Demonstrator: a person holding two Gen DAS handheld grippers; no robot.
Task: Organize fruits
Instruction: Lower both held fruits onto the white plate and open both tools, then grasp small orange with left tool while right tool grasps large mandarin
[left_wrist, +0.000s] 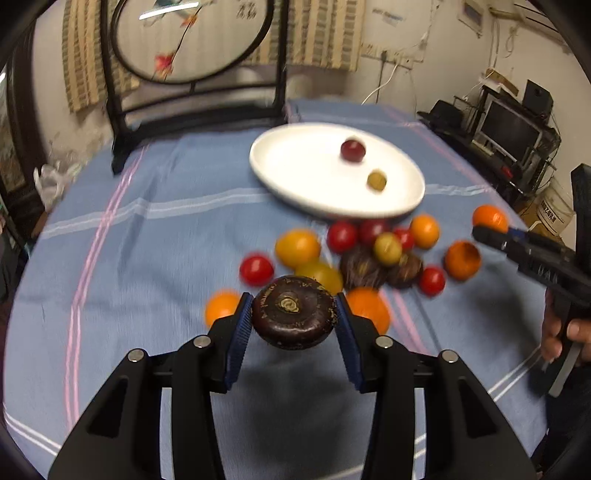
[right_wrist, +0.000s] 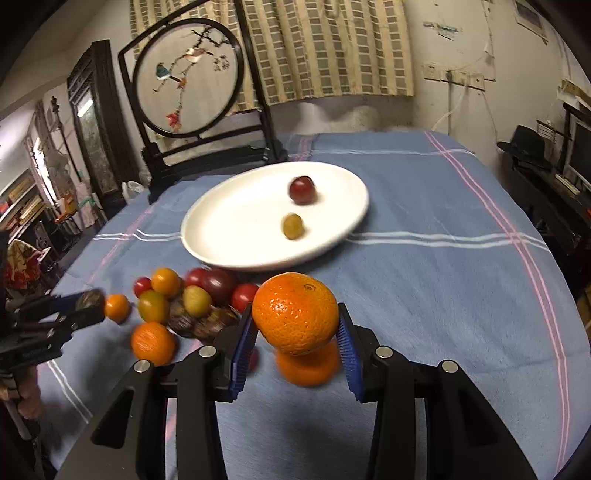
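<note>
1. Between the blue pads of the left gripper (left_wrist: 294, 317) sits a dark brown water chestnut (left_wrist: 294, 317), clenched on both sides and clear of the cloth.
2. Its shadow falls on the blue striped tablecloth (left_wrist: 147, 240) just below.
3. The right gripper (right_wrist: 297, 325) is clamped on a mandarin orange (right_wrist: 295, 312), also held off the table; a second orange (right_wrist: 308, 365) lies on the cloth right under it.
4. A white oval plate (right_wrist: 229, 236) lies further back on the table, holding a dark red cherry tomato (right_wrist: 302, 189) and a green-yellow one (right_wrist: 293, 226), apart from each other.
5. Just in front of the plate a loose pile of fruit (left_wrist: 373, 254) rests on the cloth: red, yellow and green tomatoes, small oranges and more dark chestnuts, several touching.
6. An embroidered round screen in a dark frame (right_wrist: 184, 77) stands upright at the table's far edge, behind the plate.
7. A person's hand (left_wrist: 565, 332) grips the right gripper's handle at the edge of the left wrist view.
</note>
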